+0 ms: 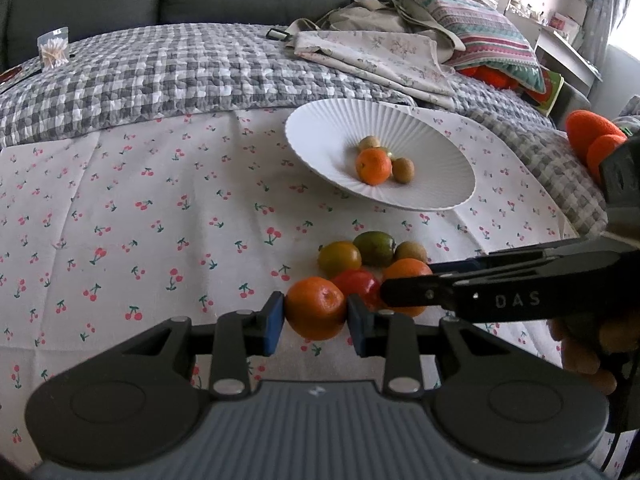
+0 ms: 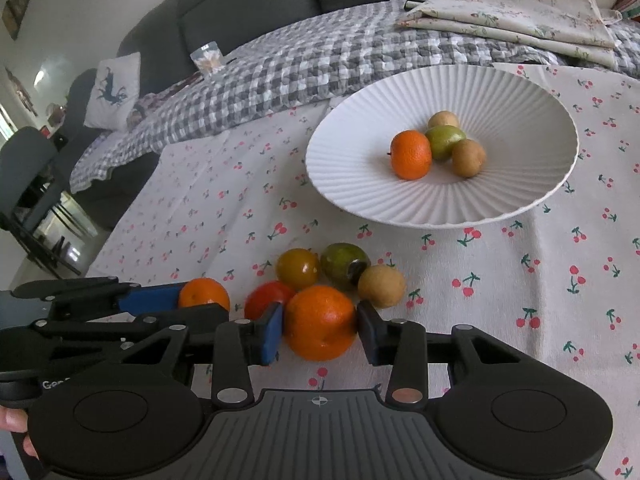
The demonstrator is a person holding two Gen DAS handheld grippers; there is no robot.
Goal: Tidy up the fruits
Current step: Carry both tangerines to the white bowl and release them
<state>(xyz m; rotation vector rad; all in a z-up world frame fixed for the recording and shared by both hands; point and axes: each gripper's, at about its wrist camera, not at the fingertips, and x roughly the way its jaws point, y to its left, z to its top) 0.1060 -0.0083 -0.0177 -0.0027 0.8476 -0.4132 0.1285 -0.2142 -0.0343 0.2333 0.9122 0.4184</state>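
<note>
The left tool (image 1: 316,322) squeezes a small orange (image 1: 316,307) between its blue pads. The right tool (image 2: 320,334) squeezes a bigger orange (image 2: 320,322). Both oranges sit low by the fruit pile (image 2: 340,266) on the cherry cloth (image 2: 520,280). Behind the pile, a white ribbed plate (image 2: 360,184) holds four more fruits.

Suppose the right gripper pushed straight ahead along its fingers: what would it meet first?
The right gripper already has an orange between its fingers. Just beyond lie the green fruit and the tomato, probably next, with the plate farther on.
</note>
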